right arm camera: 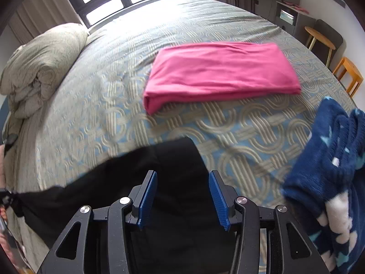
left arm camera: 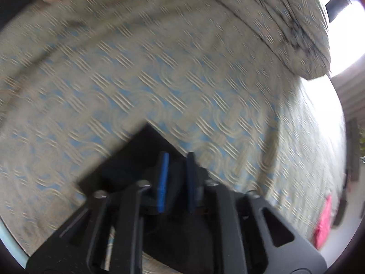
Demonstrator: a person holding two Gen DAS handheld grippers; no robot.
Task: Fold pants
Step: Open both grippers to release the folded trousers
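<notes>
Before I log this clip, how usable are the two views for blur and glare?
Left wrist view: heavy motion blur smears the bedspread pattern, and the window is blown out white. Right wrist view: mostly sharp on the pink folded garment; window glare washes out the far bedspread, and the blue fleece edge is slightly smeared.

your bed (right arm camera: 95, 105) carries black pants (right arm camera: 173, 164), a folded pink cloth (right arm camera: 219, 73), a blue fleece (right arm camera: 328, 159) and a rolled duvet (right arm camera: 41, 66).
</notes>
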